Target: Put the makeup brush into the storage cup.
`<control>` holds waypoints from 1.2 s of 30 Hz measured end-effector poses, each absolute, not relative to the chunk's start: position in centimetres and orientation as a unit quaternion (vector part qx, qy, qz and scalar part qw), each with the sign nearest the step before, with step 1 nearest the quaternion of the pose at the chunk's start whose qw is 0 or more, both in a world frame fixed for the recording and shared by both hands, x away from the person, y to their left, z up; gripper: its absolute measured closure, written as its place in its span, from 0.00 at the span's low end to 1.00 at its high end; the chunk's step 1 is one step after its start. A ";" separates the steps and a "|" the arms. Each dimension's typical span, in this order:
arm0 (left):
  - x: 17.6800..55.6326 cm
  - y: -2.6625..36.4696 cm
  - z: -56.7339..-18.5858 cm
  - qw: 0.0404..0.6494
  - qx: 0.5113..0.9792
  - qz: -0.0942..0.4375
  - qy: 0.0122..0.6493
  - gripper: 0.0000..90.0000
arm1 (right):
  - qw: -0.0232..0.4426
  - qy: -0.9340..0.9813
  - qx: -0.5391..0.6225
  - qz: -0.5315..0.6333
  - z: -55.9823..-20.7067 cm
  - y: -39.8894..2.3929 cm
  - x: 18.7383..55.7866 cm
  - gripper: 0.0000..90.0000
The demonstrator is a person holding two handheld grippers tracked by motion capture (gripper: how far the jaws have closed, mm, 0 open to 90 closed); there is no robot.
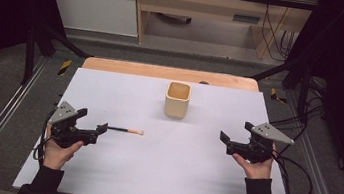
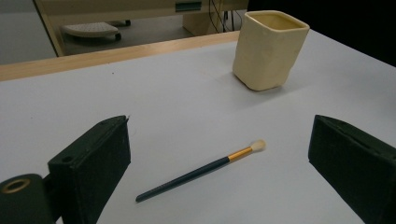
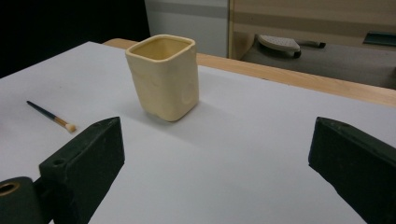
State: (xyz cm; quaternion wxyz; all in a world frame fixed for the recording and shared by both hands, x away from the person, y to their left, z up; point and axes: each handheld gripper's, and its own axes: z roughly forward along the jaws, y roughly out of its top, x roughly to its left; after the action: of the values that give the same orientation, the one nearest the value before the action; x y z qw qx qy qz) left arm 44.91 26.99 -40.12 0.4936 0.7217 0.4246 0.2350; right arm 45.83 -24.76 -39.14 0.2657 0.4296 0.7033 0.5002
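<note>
Left gripper (image 1: pixel 89 127): held in the person's left hand (image 1: pixel 58 151) low over the table (image 1: pixel 189 180); jaws stood wide apart and gripped nothing.
Brush (image 2: pixel 201 171): lay flat on the table just ahead of the left gripper, between the lines of its open jaws; dark handle end nearest that gripper, gold band and pale bristles pointing away from it, touching neither jaw.
Cup (image 1: pixel 177 99): cream, squarish, upright and open-topped; sat beyond the brush, farther out than both grippers and roughly midway between them.
Right gripper (image 1: pixel 235 139): held in the right hand (image 1: pixel 253 165); jaws also spread wide and empty; the cup stood ahead of it toward its left jaw, the brush farther off to that side.
</note>
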 end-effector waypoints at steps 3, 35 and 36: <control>45.0 26.9 -40.3 0.487 0.727 0.235 0.423 0.06 | 0.265 0.701 0.436 0.499 -39.3 -25.1 45.7 0.04; 47.5 24.2 -40.1 0.417 0.814 0.203 0.350 0.10 | 0.267 0.716 0.428 0.482 -39.6 -24.3 45.0 0.04; 47.7 24.1 -40.2 0.415 0.816 0.203 0.348 0.11 | 0.266 0.716 0.428 0.482 -39.6 -24.3 45.0 0.04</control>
State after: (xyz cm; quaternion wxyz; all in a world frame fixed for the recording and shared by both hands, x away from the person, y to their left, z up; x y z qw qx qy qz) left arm 47.66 24.12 -40.19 0.4153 0.8156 0.3481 0.2026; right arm 45.01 -24.29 -39.56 0.2662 0.4282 0.7163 0.4824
